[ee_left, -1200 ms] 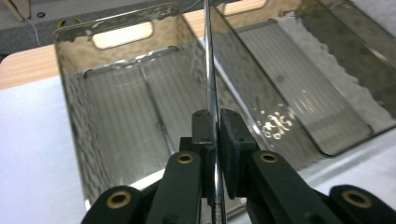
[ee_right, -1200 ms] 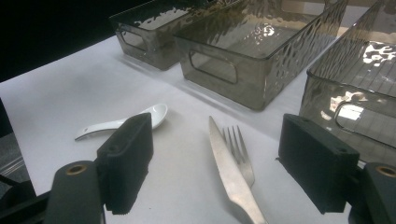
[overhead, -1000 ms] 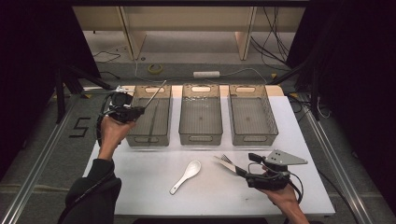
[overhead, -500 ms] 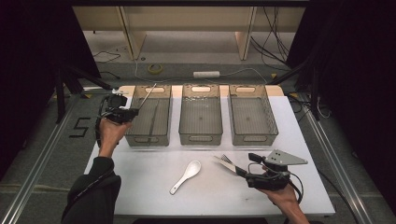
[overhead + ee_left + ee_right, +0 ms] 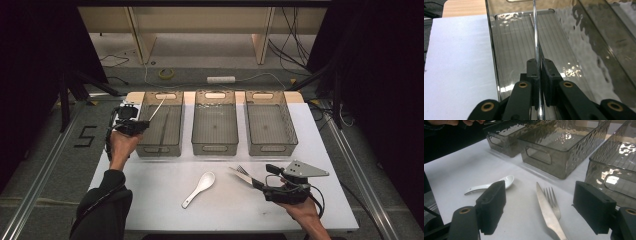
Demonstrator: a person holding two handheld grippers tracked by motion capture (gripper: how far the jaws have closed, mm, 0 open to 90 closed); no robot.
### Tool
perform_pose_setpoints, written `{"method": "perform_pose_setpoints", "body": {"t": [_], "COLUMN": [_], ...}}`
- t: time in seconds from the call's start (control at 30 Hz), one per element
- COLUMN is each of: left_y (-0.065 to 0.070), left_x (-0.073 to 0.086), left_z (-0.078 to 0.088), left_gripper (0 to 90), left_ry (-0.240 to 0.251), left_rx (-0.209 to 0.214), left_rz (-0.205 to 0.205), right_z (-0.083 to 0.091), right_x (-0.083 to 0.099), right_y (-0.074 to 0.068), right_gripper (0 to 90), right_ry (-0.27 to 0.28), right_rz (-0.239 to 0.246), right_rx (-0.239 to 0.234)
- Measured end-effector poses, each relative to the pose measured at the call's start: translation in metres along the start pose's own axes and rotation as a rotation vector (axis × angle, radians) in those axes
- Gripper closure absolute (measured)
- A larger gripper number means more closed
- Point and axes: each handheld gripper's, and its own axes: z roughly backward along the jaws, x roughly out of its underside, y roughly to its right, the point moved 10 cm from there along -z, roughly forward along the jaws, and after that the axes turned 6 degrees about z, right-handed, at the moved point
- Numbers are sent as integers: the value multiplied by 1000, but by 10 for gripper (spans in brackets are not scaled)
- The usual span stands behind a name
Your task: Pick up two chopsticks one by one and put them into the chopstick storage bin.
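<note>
- High view: fixed above the person's side, looking forward and down; takes in the whole tabletop (image 5: pixel 165 220) and the floor beyond the three bins. Farthest of the cameras.
- Left gripper view: rides the left hand-held gripper (image 5: pixel 538 65), close in, looking along its jaws and down into the left bin (image 5: pixel 579 42); a strip of tabletop (image 5: pixel 456 67) lies beside that bin's wall.
- Right gripper view: rides the right hand-held gripper (image 5: pixel 541 205), low over the tabletop (image 5: pixel 461 170), facing the bins' near ends across the knife (image 5: pixel 546 212), fork (image 5: pixel 552 200) and white spoon (image 5: pixel 491 184).
- Shared: left bin (image 5: pixel 161 125) (image 5: pixel 501 137) appears in all three; knife (image 5: pixel 242 176), fork (image 5: pixel 242 170) and spoon (image 5: pixel 199 189), in front of the bins, in high and right gripper views.
</note>
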Motion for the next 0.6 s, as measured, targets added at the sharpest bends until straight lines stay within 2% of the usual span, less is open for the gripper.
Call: {"method": "perform_pose_setpoints", "body": {"t": [0.2, 0.33, 0.37, 0.43, 0.5, 0.6], "left_y": [-1, -1, 0, 1, 4, 14], "left_x": [3, 6, 6, 4, 3, 6], "left_z": [-4, -8, -8, -6, -2, 5], "left_gripper": [840, 815, 748, 589, 543, 447], "left_ry": [-12, -29, -37, -21, -9, -18], "left_rx": [-15, -7, 2, -7, 7, 55], "left_rz": [11, 26, 33, 41, 41, 34], "right_z": [0, 0, 0, 0, 0, 0], "right_x": [0, 0, 0, 0, 0, 0], "right_y": [0, 0, 0, 0, 0, 0], "right_gripper": [273, 273, 273, 273, 273, 273], "right_ry": [0, 0, 0, 1, 0, 0], "right_rz": [0, 0, 0, 0, -2, 0], "right_rx": [-1, -1, -1, -1, 0, 0]}}
